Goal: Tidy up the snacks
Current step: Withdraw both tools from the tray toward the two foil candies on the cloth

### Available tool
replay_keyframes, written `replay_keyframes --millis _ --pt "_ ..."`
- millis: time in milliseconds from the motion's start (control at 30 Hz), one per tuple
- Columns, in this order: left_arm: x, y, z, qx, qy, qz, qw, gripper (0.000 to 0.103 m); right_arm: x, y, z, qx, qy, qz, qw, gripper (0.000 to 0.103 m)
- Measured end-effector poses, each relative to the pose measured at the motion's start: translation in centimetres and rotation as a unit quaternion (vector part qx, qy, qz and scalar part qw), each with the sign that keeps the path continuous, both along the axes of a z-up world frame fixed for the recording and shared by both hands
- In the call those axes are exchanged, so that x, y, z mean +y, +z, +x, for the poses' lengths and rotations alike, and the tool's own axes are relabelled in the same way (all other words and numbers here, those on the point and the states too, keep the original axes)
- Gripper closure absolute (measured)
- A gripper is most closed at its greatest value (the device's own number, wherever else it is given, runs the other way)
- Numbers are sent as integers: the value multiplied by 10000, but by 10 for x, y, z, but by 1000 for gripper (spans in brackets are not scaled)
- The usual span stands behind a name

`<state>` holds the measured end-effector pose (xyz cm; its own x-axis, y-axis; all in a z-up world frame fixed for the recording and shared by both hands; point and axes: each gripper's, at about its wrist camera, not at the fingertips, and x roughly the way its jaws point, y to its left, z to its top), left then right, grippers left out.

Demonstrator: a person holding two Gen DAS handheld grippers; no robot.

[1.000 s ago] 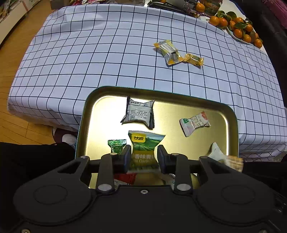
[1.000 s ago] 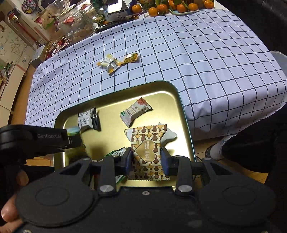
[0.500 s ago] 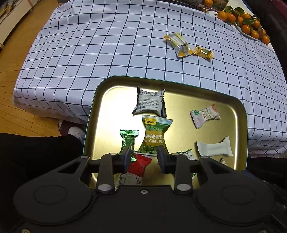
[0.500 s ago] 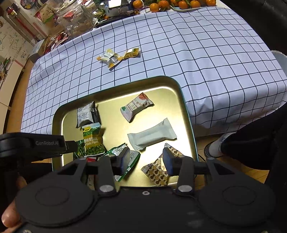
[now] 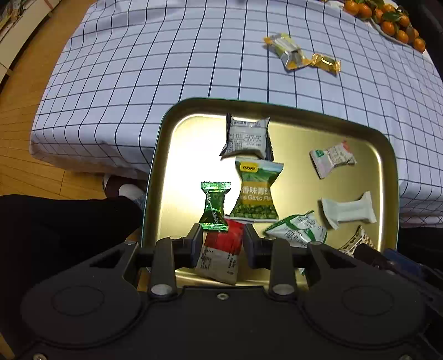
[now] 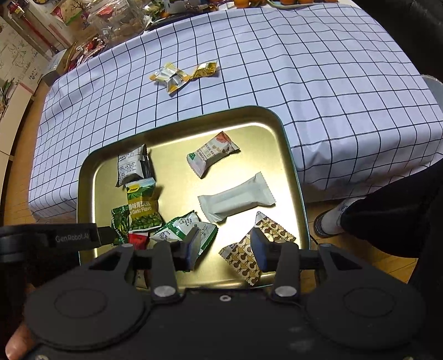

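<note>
A gold tray (image 5: 166,155) (image 6: 288,155) at the table's near edge holds several snack packets. My left gripper (image 5: 220,243) is open above its near left part; a red-and-white packet (image 5: 221,249) lies below, between the fingers. The green pea packet (image 5: 256,193) (image 6: 141,206) lies beyond it. My right gripper (image 6: 225,245) is open and empty above the near right part; the brown patterned packet (image 6: 246,257) lies under it. A white bar (image 6: 238,198) lies further in. Two yellow packets (image 5: 300,56) (image 6: 182,74) lie on the cloth past the tray.
The table has a blue checked cloth (image 5: 166,61) (image 6: 318,69). Oranges (image 5: 387,19) sit at the far right corner. Jars and clutter (image 6: 91,30) stand at the far side. The person's legs and a foot (image 6: 336,218) are beside the table. The left gripper's body (image 6: 49,241) shows in the right wrist view.
Both grippers let go of their packets: the green pea packet and the brown patterned packet now lie in the tray. Both grippers have pulled back toward the near edge.
</note>
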<state>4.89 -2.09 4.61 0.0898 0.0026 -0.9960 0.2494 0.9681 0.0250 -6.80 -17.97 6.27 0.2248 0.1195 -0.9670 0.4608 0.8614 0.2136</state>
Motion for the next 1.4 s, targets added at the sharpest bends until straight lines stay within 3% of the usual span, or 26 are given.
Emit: replay_keyframes --millis 600,900,1067,1400 --pt "-8 -15 28 956 -378 40 9947 62 -5 -13 40 910 385 416 9942 60" --pt "-28 -1 74 670 -565 135 9961 62 -26 -11 96 983 545 555 9921 60" --pt "-43 4 106 384 -540 129 9977 62 -42 -9 140 831 451 394 9947 60" --pt "-75 -9 167 153 -407 -112 9990 62 -76 -33 222 785 144 149 9967 60"
